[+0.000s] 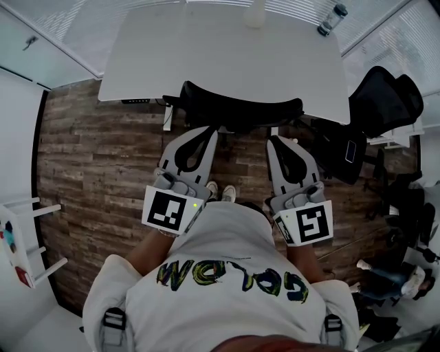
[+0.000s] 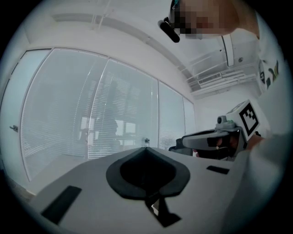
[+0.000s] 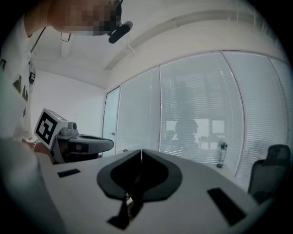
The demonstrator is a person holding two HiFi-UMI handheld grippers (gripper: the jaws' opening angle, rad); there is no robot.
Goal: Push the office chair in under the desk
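The office chair's black backrest point(image 1: 240, 110) stands against the near edge of the white desk point(image 1: 220, 55), and its seat is hidden beneath the top. My left gripper point(image 1: 208, 130) is shut and empty, its tip close to the backrest's left part. My right gripper point(image 1: 273, 141) is also shut and empty, just near of the backrest's right part. Whether either tip touches the chair cannot be told. In the left gripper view the closed left gripper point(image 2: 145, 148) points up toward the blinds, as does the right gripper point(image 3: 141, 151) in its own view.
A bottle point(image 1: 331, 19) and a white cup point(image 1: 256, 14) stand at the desk's far edge. A second black chair point(image 1: 385, 100) and dark bags point(image 1: 344, 151) crowd the right side. A white shelf point(image 1: 20, 247) stands at the left. Wood floor point(image 1: 96, 158) lies between.
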